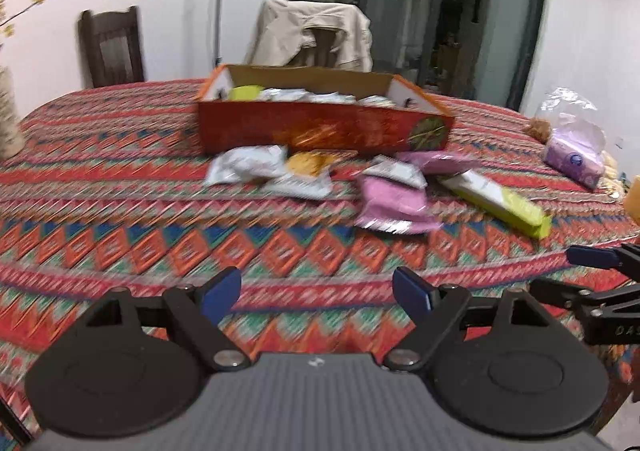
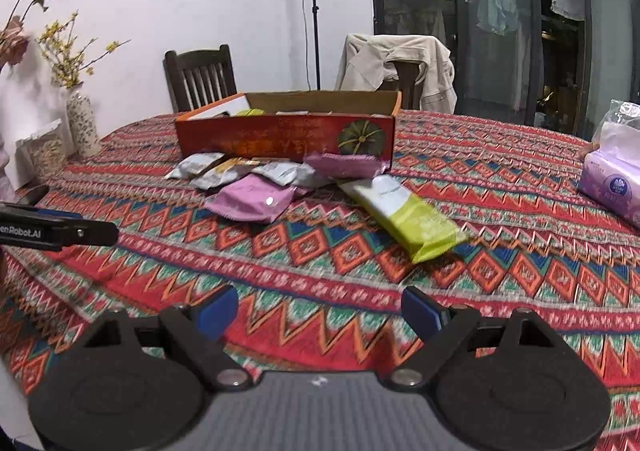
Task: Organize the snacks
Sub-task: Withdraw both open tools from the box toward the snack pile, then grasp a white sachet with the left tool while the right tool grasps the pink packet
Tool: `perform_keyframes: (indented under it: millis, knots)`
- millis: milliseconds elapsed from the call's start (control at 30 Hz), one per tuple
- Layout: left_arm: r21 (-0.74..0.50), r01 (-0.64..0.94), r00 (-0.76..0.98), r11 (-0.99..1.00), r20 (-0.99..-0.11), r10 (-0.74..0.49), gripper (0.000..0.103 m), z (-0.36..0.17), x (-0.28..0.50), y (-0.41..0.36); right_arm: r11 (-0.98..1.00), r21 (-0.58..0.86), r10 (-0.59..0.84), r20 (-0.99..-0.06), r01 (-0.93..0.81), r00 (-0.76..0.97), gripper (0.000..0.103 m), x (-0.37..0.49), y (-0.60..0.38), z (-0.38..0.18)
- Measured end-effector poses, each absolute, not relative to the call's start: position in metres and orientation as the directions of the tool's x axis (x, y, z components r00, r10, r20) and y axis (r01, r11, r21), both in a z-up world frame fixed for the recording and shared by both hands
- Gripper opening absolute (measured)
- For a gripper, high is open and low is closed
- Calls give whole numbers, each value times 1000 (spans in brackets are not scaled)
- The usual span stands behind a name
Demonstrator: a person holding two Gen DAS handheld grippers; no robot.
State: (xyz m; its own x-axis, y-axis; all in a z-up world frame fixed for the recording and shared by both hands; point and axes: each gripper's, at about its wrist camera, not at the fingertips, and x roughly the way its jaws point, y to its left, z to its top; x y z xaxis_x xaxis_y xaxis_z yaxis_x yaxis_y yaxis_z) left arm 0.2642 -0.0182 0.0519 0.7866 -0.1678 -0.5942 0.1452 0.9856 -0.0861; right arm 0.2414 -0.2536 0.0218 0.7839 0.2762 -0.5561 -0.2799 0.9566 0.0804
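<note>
Both the left gripper (image 1: 317,291) and right gripper (image 2: 320,311) hang spread wide, holding nothing, over the patterned tablecloth (image 2: 320,271). Loose snack packets (image 2: 256,195) and a green pack (image 2: 408,217) sit just in front of the orange box (image 2: 286,135), which has some inside.

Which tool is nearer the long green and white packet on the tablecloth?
Right, by a modest margin. The right tool sits open almost straight in front of the green and white packet. The left tool, also open, is farther to the packet's left, facing the red box.
</note>
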Motion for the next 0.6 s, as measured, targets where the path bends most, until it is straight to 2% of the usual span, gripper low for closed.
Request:
perform_keyframes:
  millis: [200, 333, 367, 433, 500, 533, 600]
  knots:
    - [-5, 280, 804, 960, -545, -237, 85, 62, 326, -71, 965, 83, 255, -522, -250, 814, 88, 266, -267, 31]
    - [18, 370, 762, 929, -578, -292, 82, 55, 382, -99, 971, 82, 235, -501, -225, 833, 88, 278, -277, 38]
    - [26, 373, 749, 928, -598, -285, 79, 51, 396, -104, 973, 86, 229, -498, -216, 836, 88, 281, -280, 38]
    - [40, 375, 732, 926, -625, -270, 78, 42, 413, -112, 976, 90, 216, -496, -197, 841, 88, 285, -285, 39]
    - [34, 378, 710, 925, -652, -266, 62, 35, 425, -115, 979, 95, 205, -497, -181, 843, 88, 289, -289, 39]
    - [28, 375, 702, 927, -661, -264, 48, 33, 429, -114, 980, 99, 200, -498, -174, 844, 88, 292, -291, 39]
    - [3, 380, 703, 925, -651, -287, 43, 35, 427, -109, 979, 113, 202, -503, -168, 841, 88, 299, -293, 39]
